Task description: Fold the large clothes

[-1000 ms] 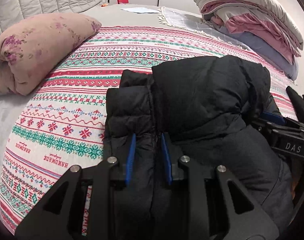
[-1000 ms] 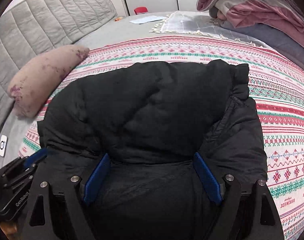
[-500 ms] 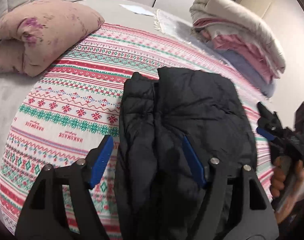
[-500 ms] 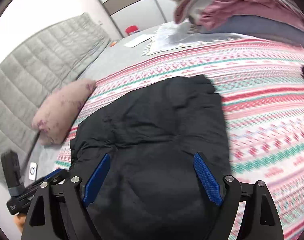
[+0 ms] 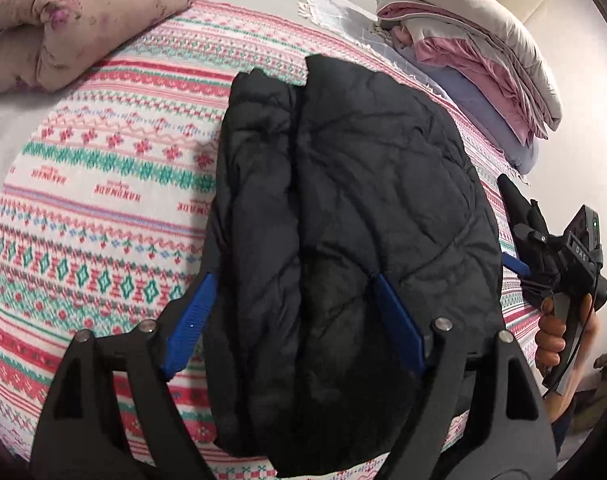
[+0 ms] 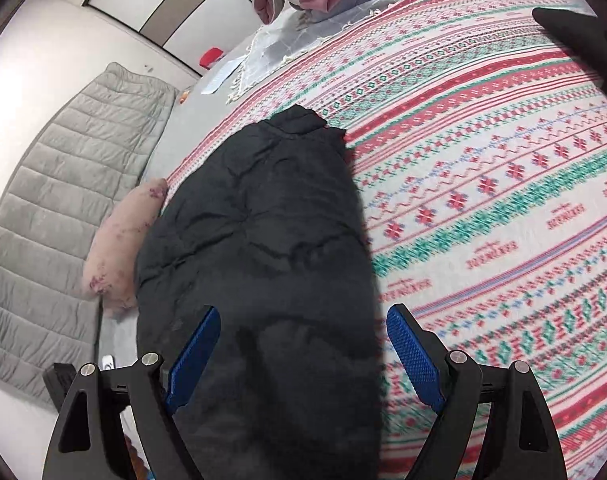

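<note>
A black puffer jacket (image 5: pixel 343 208) lies folded into a long bundle on the patterned bedspread (image 5: pixel 95 184). It also shows in the right wrist view (image 6: pixel 259 240). My left gripper (image 5: pixel 293 320) is open and empty, raised above the near end of the jacket. My right gripper (image 6: pixel 301 350) is open and empty, also above the jacket's near end. The right gripper shows in the left wrist view (image 5: pixel 523 236), held in a hand off the jacket's right side.
A pink flowered pillow (image 5: pixel 75 20) lies at the far left. A stack of folded blankets (image 5: pixel 475 60) sits at the far right. A grey quilted headboard (image 6: pixel 63 216) runs along the bed. A fringed grey cloth (image 5: pixel 335 12) lies behind the jacket.
My left gripper opened and let go of the jacket's edge. Both grippers lifted and pulled back from the jacket. The right gripper swung off to the right.
</note>
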{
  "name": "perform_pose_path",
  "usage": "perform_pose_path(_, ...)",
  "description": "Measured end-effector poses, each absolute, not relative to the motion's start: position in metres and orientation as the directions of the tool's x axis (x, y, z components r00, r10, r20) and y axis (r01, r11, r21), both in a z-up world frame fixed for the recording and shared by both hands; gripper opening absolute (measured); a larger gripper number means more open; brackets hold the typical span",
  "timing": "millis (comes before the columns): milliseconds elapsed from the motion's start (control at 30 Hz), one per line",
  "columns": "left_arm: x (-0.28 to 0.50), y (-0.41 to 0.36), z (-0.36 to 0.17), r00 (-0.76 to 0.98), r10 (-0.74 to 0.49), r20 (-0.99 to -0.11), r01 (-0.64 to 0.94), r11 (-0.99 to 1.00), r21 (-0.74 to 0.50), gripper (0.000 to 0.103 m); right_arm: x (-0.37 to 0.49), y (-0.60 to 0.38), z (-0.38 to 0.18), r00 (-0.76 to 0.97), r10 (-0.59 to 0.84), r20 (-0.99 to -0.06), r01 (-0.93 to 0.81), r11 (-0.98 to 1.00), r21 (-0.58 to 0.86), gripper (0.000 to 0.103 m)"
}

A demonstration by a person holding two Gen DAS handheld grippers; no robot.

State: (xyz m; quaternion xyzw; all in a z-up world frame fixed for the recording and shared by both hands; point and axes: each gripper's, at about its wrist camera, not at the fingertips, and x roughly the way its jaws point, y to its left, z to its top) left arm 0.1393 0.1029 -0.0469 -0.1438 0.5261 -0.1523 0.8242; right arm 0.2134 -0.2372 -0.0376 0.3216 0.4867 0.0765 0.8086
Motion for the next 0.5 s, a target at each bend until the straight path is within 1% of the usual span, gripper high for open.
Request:
perform_pose_path(67, 0.138, 0.106, -0.052, 0.388, -0.405, -0.828, 0.085, 0.91, -0.405, 0.086, 0.208, -0.242, -0.043, 0.496, 0.481, -0.723, 0.186, 0.754, 0.63, 0.086)
perform_pose_path(133, 0.137, 0.109, -0.057, 0.386, -0.403, -0.83, 0.072, 0.91, -0.409, 0.092, 0.205, -0.245, -0.05, 0.479, 0.51, -0.714, 0.192, 0.733, 0.652, 0.086)
perform_pose_path(367, 0.135, 0.114, -0.07, 0.359, -0.466, -0.809, 0.022, 0.871, -0.492, 0.093, 0.203, -0.243, -0.068, 0.431, 0.564, -0.704, 0.195, 0.704, 0.683, 0.086)
perform_pose_path(500, 0.136, 0.114, -0.085, 0.315, -0.52, -0.794, -0.007, 0.835, -0.55, 0.096, 0.204, -0.23, -0.077, 0.387, 0.59, -0.709, 0.179, 0.706, 0.685, 0.086)
